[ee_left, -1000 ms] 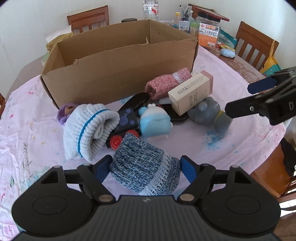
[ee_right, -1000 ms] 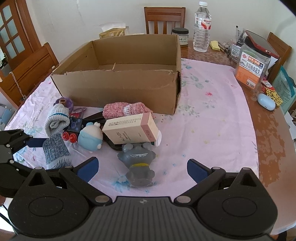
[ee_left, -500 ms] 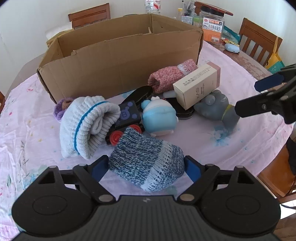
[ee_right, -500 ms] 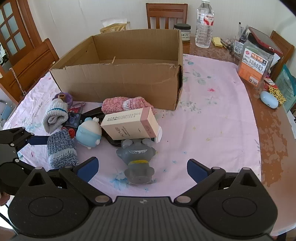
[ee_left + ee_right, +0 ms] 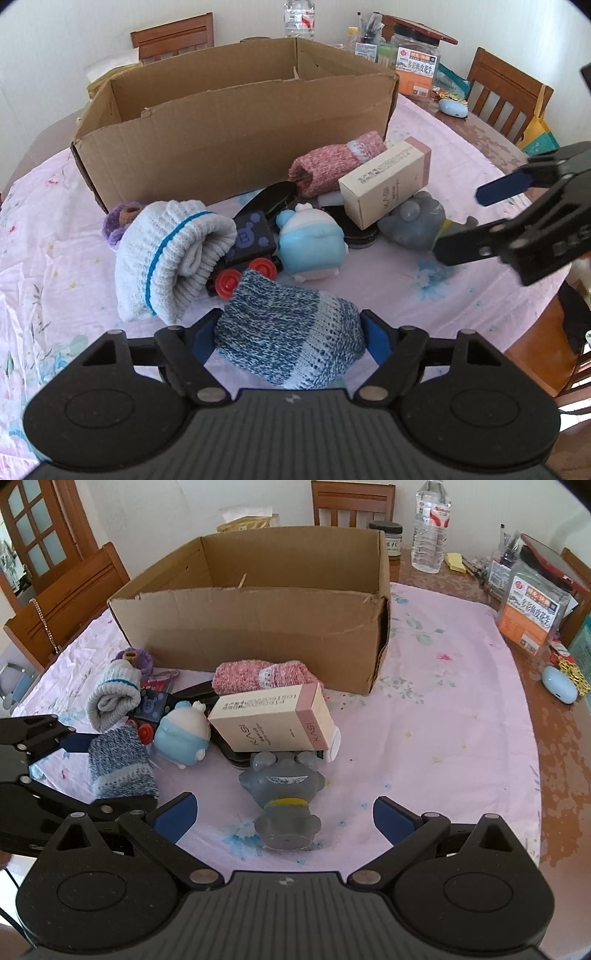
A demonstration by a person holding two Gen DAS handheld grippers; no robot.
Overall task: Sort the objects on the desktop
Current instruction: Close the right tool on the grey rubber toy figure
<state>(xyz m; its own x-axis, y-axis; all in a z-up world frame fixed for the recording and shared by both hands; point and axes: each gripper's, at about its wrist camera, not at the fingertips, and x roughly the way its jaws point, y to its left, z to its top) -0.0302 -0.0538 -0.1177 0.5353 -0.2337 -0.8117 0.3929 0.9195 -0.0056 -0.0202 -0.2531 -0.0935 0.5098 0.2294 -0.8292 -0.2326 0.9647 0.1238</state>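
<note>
My left gripper (image 5: 288,338) is shut on a blue knitted sock roll (image 5: 288,339), lifted a little above the cloth; it also shows in the right wrist view (image 5: 120,764). My right gripper (image 5: 282,818) is open, its fingers either side of a grey figure (image 5: 284,794) lying on the cloth. An open cardboard box (image 5: 236,122) stands behind the pile. The pile holds a white sock roll (image 5: 166,254), a toy train (image 5: 247,254), a light blue figure (image 5: 314,245), a pink sock roll (image 5: 332,166) and a cream carton (image 5: 384,184).
A purple knitted piece (image 5: 122,219) lies left of the white sock. Jars, a water bottle (image 5: 430,528) and an orange-labelled container (image 5: 532,605) stand at the table's far right. Wooden chairs (image 5: 66,598) ring the table. A pink flowered cloth (image 5: 443,720) covers the table.
My left gripper has closed on the blue sock roll and raised it slightly. My right gripper has moved forward toward the grey figure, still open.
</note>
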